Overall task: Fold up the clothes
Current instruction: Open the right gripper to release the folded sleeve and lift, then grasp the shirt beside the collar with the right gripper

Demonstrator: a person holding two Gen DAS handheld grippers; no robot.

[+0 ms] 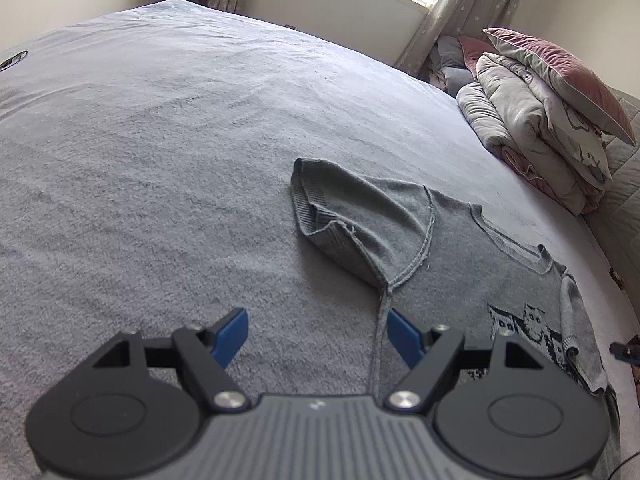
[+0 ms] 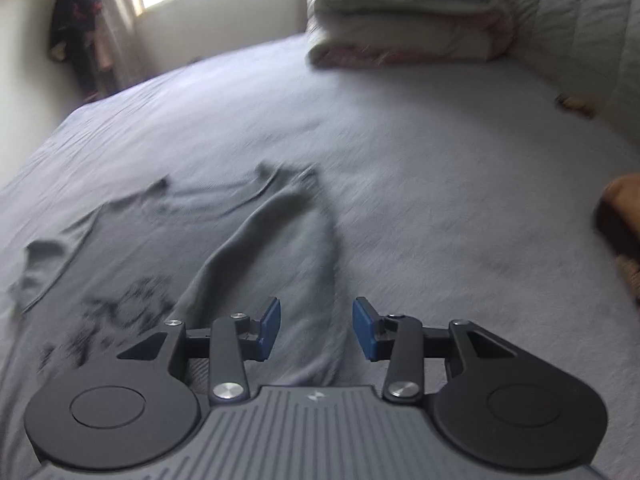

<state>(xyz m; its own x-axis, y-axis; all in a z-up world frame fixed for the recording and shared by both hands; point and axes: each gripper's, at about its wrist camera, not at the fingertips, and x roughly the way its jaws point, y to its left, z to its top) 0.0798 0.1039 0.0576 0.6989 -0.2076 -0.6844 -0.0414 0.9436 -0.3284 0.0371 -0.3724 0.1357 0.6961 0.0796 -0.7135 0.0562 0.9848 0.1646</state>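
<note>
A grey knitted short-sleeved sweater (image 1: 460,248) with a dark cat pattern lies flat on the bed, seams showing. One sleeve (image 1: 352,208) sticks out toward the bed's middle. My left gripper (image 1: 316,320) stands open just above the sweater's side edge, with nothing between its fingers. In the blurred right wrist view the other sleeve (image 2: 280,248) lies folded in over the sweater's body (image 2: 140,248). My right gripper (image 2: 316,312) hovers open over that sleeve's lower end, and its blue pads (image 2: 270,328) are clear of the cloth.
The grey bed sheet (image 1: 160,160) stretches wide to the left and far side. A stack of folded quilts with a pink pillow (image 1: 540,120) sits by the padded headboard (image 2: 580,20). A brown object (image 2: 624,220) lies at the right edge.
</note>
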